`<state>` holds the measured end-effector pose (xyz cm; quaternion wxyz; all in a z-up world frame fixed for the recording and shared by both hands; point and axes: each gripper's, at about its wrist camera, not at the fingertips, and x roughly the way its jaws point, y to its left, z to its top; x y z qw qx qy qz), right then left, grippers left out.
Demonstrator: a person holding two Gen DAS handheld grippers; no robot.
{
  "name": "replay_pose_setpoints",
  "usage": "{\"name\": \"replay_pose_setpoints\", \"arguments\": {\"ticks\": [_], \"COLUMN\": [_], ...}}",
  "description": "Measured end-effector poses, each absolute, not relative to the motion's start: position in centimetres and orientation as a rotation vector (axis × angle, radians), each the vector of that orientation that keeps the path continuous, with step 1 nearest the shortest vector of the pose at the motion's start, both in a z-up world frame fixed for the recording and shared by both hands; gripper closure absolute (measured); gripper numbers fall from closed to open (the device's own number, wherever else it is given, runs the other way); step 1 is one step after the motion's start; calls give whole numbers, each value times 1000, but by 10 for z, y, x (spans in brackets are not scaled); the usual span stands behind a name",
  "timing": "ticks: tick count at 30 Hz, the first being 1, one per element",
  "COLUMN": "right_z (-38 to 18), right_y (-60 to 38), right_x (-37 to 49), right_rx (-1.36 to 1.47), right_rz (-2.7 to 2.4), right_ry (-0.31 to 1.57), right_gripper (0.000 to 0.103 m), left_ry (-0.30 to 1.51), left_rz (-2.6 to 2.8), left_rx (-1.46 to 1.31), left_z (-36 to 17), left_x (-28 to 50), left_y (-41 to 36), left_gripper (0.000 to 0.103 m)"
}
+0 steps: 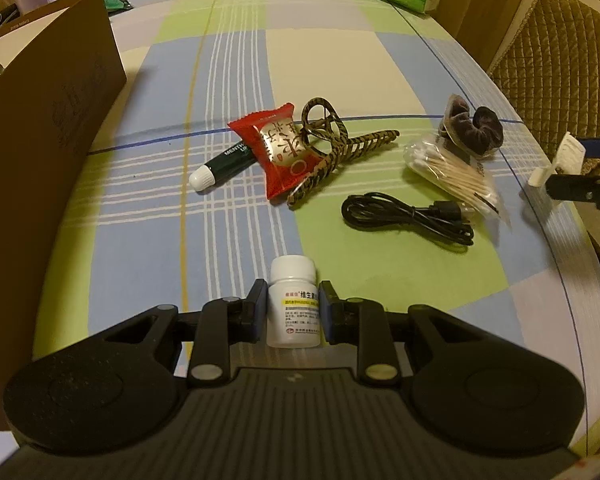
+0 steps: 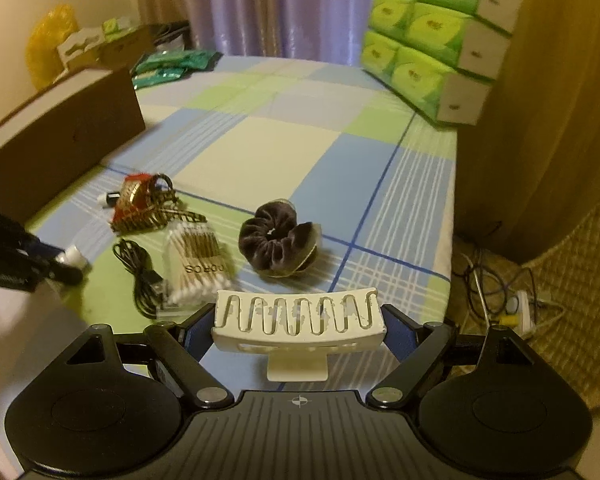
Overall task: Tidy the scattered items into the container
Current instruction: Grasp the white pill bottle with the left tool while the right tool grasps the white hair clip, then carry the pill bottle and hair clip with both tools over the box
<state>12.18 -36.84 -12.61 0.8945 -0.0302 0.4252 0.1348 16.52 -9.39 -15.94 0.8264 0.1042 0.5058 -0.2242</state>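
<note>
Pill bottle [image 1: 293, 307] clamped in left gripper [image 1: 293, 308] | white clip [image 2: 298, 320] pinched endwise in right gripper [image 2: 298, 326] | risk: clip twists loose before reaching brown box [image 1: 40, 128], upper left

two hair claws [image 1: 332, 148], one scrunchie [image 1: 478, 128], one cable [image 1: 408, 216]

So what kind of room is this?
Probably a bedroom at home: a checked bedsheet covers the surface, curtains hang behind, and stacked tissue packs sit in the corner.
</note>
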Motion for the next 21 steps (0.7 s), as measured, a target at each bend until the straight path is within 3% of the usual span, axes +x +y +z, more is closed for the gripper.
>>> {"name": "replay_pose_setpoints", "arguments": {"ticks": [21], "right_z": [-87], "right_y": [-287], "right_x": [84], "right_rx": [-32], "right_rz": [460], "right_ry": [863], "right_gripper": [20], "left_ry": [991], "left_rz": [-480], "left_rx": [123], "left_z": [-92], "left_x": [116], "left_y": [-35], "left_gripper": [81]}}
